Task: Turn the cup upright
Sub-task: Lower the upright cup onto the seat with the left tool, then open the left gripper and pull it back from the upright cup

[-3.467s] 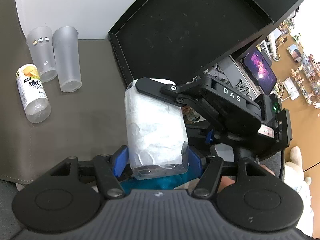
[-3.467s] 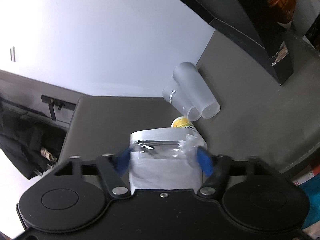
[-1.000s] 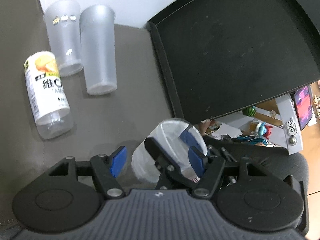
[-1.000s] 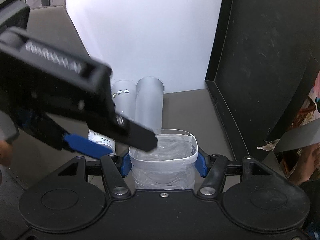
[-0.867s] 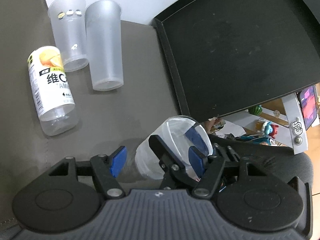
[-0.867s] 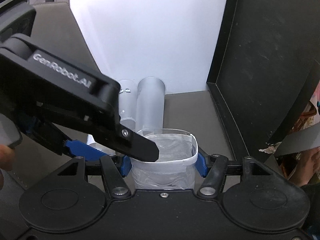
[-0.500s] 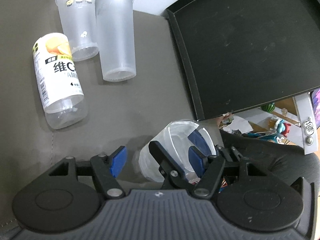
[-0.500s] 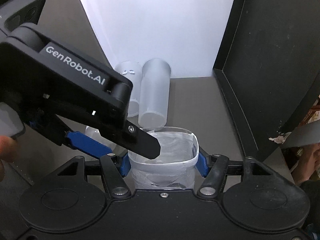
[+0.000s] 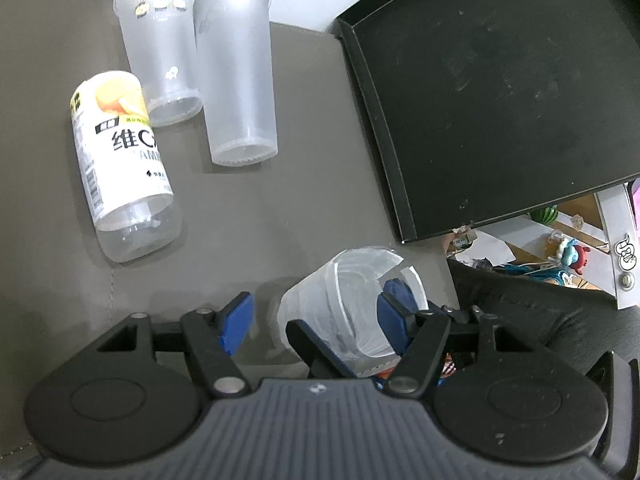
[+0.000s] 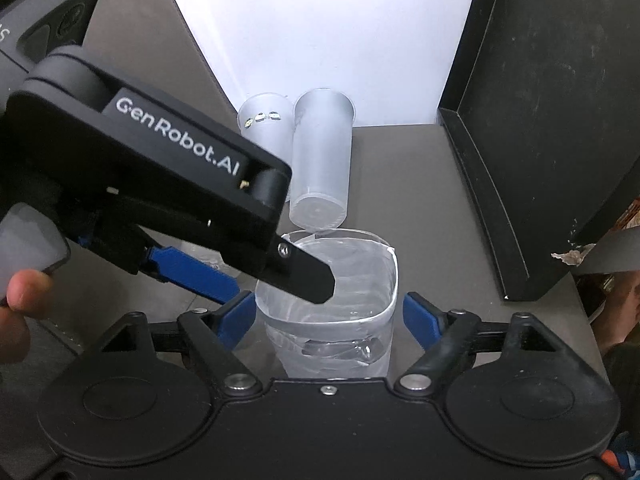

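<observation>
Grey desk [image 9: 304, 208] carries the taped cup [image 10: 332, 312], mouth up near its front edge. My right gripper [image 10: 330, 316] brackets it, jaws spread, pads apart from its sides. My left gripper [image 9: 312, 320] is open too, one finger inside the rim.

Dark grey-brown table [image 9: 304, 184], matte, seam near the left edge. Directly on it: two frosted tumblers [image 9: 236, 76] lying side by side, a labelled clear bottle [image 9: 124, 168] on its side just left of them, a black tray [image 9: 500, 92] at right, and the taped clear cup [image 10: 332, 308] standing mouth-up near the front edge
</observation>
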Demonstrator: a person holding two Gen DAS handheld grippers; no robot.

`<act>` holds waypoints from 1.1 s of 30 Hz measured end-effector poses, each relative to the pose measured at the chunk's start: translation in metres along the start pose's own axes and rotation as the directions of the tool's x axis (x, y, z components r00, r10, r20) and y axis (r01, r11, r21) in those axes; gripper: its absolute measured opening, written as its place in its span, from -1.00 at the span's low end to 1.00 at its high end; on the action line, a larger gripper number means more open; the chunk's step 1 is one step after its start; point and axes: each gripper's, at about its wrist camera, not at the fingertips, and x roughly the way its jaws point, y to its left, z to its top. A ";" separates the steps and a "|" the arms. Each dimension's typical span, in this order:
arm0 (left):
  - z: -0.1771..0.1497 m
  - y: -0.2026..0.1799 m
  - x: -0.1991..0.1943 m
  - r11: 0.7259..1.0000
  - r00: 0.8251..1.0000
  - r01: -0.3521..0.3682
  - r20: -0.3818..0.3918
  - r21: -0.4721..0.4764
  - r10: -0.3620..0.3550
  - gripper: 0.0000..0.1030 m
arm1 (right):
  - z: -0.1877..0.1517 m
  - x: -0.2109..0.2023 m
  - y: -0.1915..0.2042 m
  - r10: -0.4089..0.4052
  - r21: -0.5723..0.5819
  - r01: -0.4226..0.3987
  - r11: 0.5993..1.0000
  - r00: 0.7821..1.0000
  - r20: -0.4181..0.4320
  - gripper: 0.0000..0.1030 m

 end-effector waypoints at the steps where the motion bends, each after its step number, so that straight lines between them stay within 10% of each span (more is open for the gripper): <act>1: 0.000 -0.002 -0.003 1.000 1.000 -0.005 0.005 0.007 0.005 0.28 | 0.002 0.001 -0.001 0.003 0.005 -0.003 1.000 1.000 -0.002 0.55; 33: -0.033 -0.023 -0.101 0.990 0.972 -0.143 0.192 0.007 0.139 0.30 | 0.025 -0.017 -0.048 0.066 0.124 -0.065 0.990 0.998 -0.008 0.77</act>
